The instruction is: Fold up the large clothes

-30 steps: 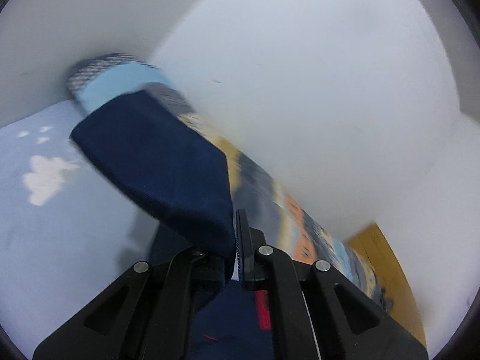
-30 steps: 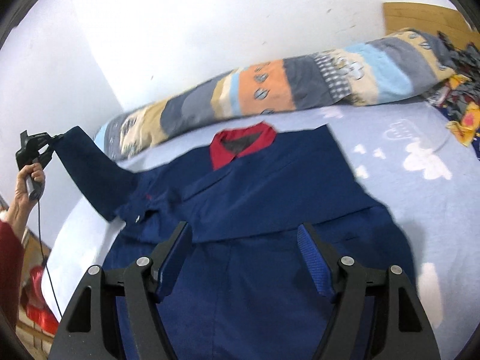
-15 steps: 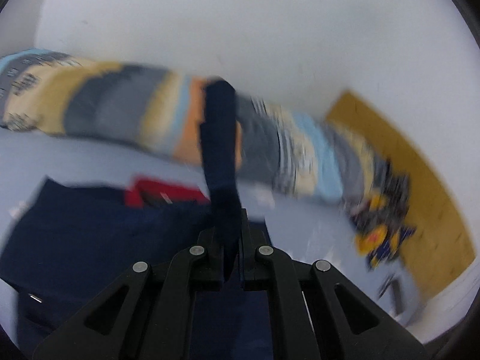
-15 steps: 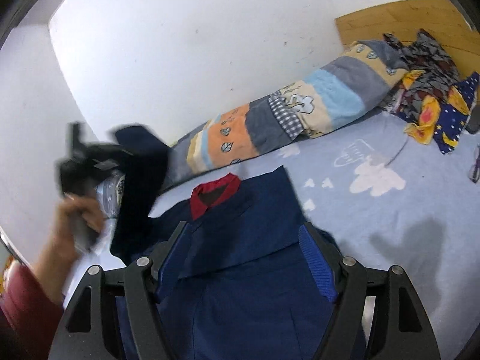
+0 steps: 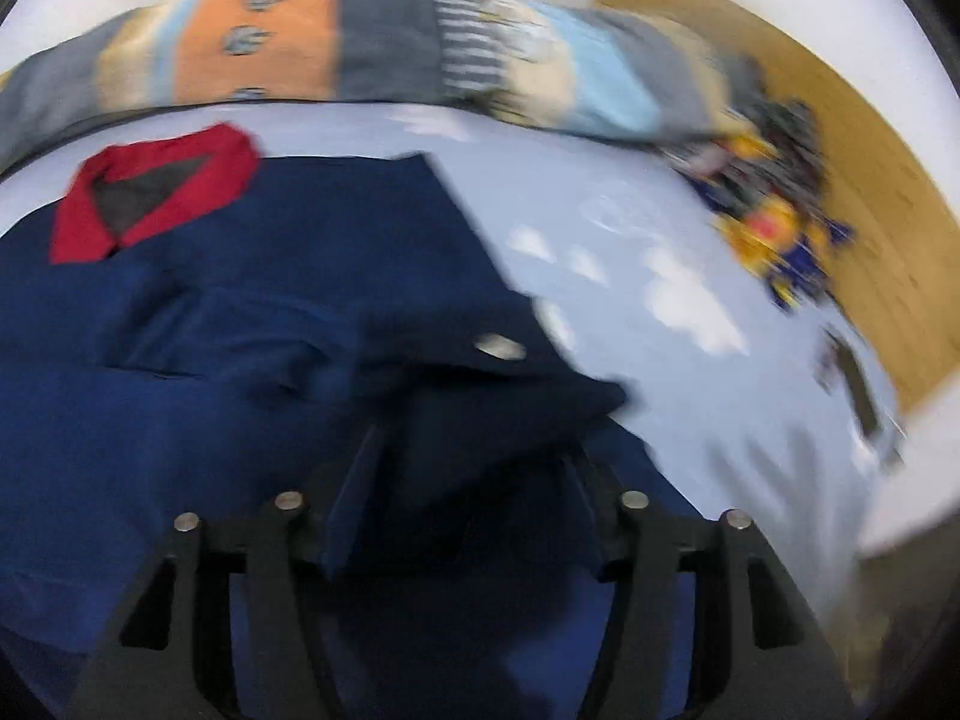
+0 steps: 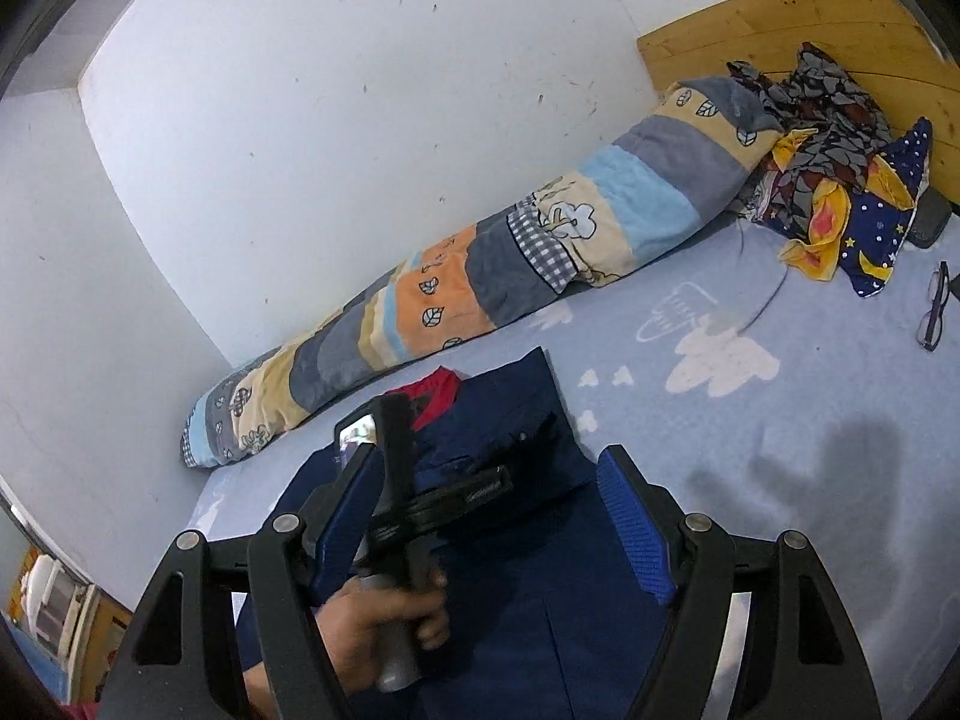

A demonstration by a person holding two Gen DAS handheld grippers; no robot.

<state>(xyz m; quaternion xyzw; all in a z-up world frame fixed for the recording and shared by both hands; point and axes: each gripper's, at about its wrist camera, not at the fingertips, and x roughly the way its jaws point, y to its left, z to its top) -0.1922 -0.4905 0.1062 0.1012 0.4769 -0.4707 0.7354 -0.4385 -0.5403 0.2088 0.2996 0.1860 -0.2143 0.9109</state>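
Observation:
A navy blue jacket (image 5: 180, 330) with a red collar (image 5: 156, 186) lies flat on the light blue bed sheet (image 5: 690, 312). Its sleeve cuff (image 5: 498, 384), with a metal snap, lies folded across the jacket's chest just ahead of my left gripper (image 5: 468, 480), whose jaws stand apart over it. In the right wrist view the jacket (image 6: 540, 570) lies below my open, empty right gripper (image 6: 486, 516). The left gripper (image 6: 456, 492), held by a hand, hovers over the jacket's chest between the right fingers.
A long striped bolster pillow (image 6: 480, 276) lies along the white wall. Crumpled patterned clothes (image 6: 840, 192) sit by the wooden headboard (image 6: 810, 18). Glasses (image 6: 936, 306) lie on the sheet at the far right. The sheet (image 6: 780, 420) spreads to the jacket's right.
My left gripper swung the sleeve from high on the left over onto the jacket's chest and opened, letting it go. The right gripper tilted up and stayed open.

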